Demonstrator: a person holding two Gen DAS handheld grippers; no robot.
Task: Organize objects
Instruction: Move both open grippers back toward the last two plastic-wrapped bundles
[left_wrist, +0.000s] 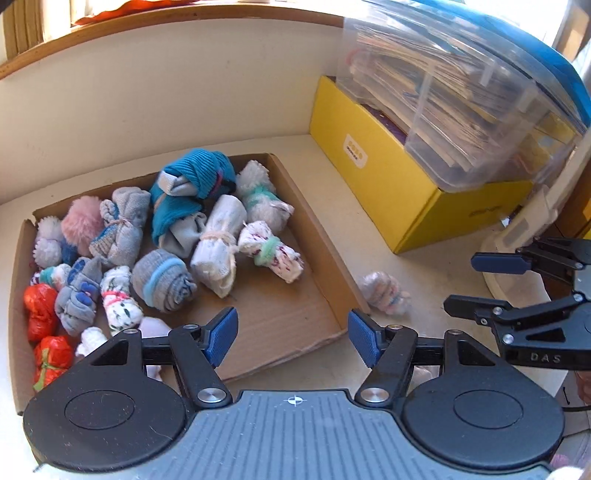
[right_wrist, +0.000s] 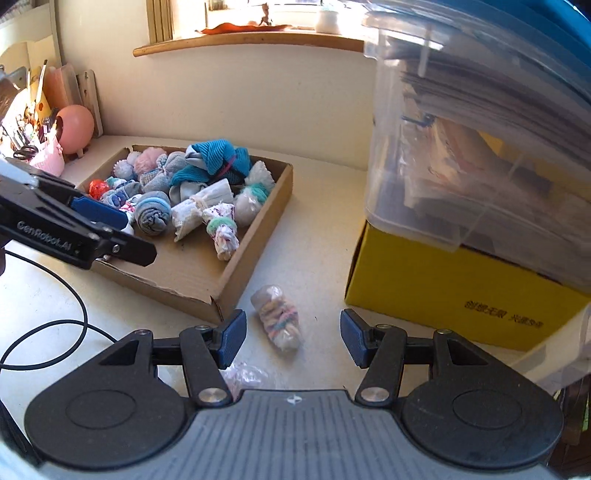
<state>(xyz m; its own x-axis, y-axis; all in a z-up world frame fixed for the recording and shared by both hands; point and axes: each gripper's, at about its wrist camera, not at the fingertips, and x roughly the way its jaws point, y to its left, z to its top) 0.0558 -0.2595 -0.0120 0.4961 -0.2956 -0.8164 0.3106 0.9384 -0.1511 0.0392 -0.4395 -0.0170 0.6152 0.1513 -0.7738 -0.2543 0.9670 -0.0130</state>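
Cardboard tray (left_wrist: 317, 229) on the desk (right_wrist: 314, 236), packed w/ rolled sock bundles: big teal one (left_wrist: 192, 184) at the back, grey roll w/ blue band (left_wrist: 162, 280), white roll tied w/ a tan band (left_wrist: 218, 243), speckled roll w/ green scrunchie (left_wrist: 269, 251), fluffy pink one (left_wrist: 83, 223), orange-red ones (left_wrist: 40, 310) at the tray's left end. Right front part of the tray floor is bare.

One pastel bundle (right_wrist: 279, 319) lies loose on the desk, outside the tray, just beside its near right corner. A pale crinkly item (right_wrist: 245, 376) sits partly hidden under the right hand-held gripper.

Yellow box (right_wrist: 436, 299) stands right of the tray, w/ a clear plastic bin (right_wrist: 461, 155) stacked on top, full of papers, blue lid. Cream wall behind, wood window sill (right_wrist: 251, 40) above. Pink round object (right_wrist: 75, 127) and a pen holder at far left. Black cable (right_wrist: 55, 332) loops over the desk.

Left hand-held gripper (left_wrist: 291, 336): released, nothing between pads, angled down over the tray's near right edge. Right hand-held gripper (right_wrist: 293, 338): also released, empty, angled down w/ the loose bundle lying on the desk just ahead between its fingers, untouched.
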